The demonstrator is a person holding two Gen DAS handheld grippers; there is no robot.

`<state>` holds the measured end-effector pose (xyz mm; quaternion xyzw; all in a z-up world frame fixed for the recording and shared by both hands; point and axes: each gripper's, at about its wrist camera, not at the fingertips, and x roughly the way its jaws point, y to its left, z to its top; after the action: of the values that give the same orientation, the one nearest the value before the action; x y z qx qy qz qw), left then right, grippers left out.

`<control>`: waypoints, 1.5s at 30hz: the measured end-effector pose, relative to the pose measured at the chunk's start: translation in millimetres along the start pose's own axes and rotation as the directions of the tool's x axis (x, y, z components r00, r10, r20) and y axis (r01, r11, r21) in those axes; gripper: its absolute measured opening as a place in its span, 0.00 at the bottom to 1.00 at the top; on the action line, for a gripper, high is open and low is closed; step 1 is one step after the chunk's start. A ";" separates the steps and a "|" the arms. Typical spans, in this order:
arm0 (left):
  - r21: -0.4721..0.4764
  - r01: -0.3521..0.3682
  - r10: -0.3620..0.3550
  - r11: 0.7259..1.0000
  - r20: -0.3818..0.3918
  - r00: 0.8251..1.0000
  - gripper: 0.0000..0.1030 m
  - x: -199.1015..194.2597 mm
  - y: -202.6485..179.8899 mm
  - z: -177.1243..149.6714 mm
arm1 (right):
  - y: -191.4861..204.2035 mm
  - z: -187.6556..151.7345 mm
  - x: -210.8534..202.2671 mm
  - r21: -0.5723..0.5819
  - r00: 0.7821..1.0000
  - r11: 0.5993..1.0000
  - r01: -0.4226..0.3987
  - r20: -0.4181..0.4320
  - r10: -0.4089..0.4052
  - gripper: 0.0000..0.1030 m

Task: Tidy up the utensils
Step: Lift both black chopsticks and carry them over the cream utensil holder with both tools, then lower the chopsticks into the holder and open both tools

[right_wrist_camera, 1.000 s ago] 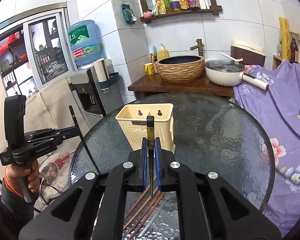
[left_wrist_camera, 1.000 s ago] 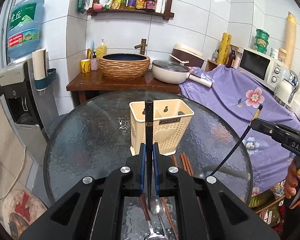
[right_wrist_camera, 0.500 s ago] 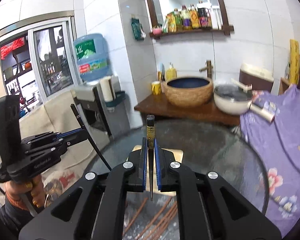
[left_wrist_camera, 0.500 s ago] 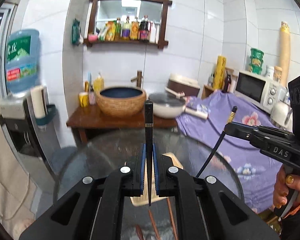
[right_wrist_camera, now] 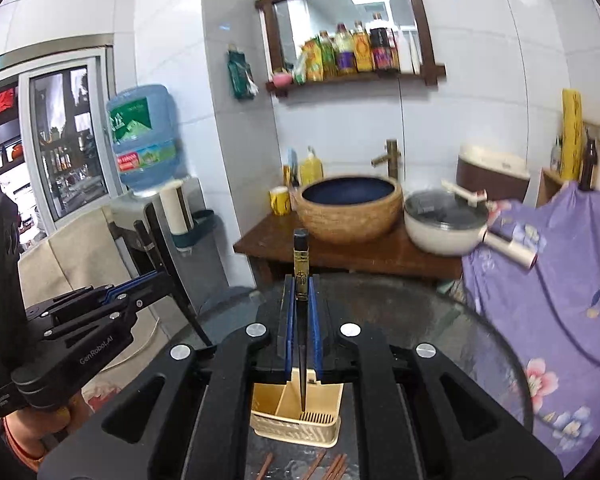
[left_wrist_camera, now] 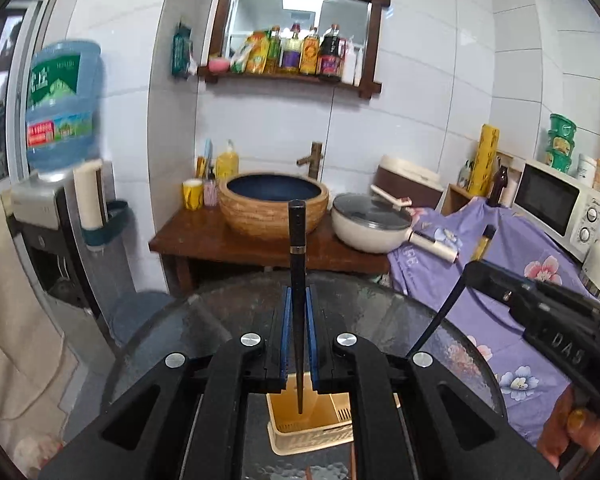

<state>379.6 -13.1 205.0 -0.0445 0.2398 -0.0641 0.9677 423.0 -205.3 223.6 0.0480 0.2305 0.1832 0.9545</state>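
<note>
Where the left wrist view looks down its own blue-padded left tongs (left_wrist_camera: pixel 298 344), they are clamped narrowly on a plain black chopstick with a thin metal band (left_wrist_camera: pixel 297 280), whose long axis runs upright, blunt end up toward the wall and thin tip pointing down over the open top of a cream plastic slotted utensil holder (left_wrist_camera: pixel 312 428). That holder stands on the round dark textured-glass counter (left_wrist_camera: pixel 380 304), and its visible compartment shows only the bare slotted floor; the black tong arms hide most of its rim. To the right the right tongs (left_wrist_camera: pixel 466 270) grip a second black chopstick with a gold-patterned end (left_wrist_camera: pixel 452 304), tilted with that end uppermost. Beyond the counter sit a woven-sided basin with a blue bowl (left_wrist_camera: pixel 274 210) and a white lidded pan (left_wrist_camera: pixel 370 228) on a wooden stand. In the right wrist view, the right tongs (right_wrist_camera: pixel 302 328) pinch the gold-patterned chopstick (right_wrist_camera: pixel 301 280) upright, tip down inside the divided cream holder (right_wrist_camera: pixel 296 424), over its right compartment by the floor grille. Reddish-brown wooden chopsticks (right_wrist_camera: pixel 332 466) lie on the glass just in front of the holder. At left the left tongs (right_wrist_camera: pixel 156 278) hold the plain chopstick (right_wrist_camera: pixel 164 268) slanted.
</note>
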 end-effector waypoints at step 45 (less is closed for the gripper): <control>0.048 0.034 -0.028 0.998 -0.125 0.992 0.94 -0.7 26.3 -156.2 | -33.6 -155.8 7.1 0.001 0.983 0.992 0.130 -0.133 -0.128 0.68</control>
<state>308.4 4.3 64.7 -0.0199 0.2973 -0.0878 0.9505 368.6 -232.8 76.1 0.0252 0.2968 0.1227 0.9467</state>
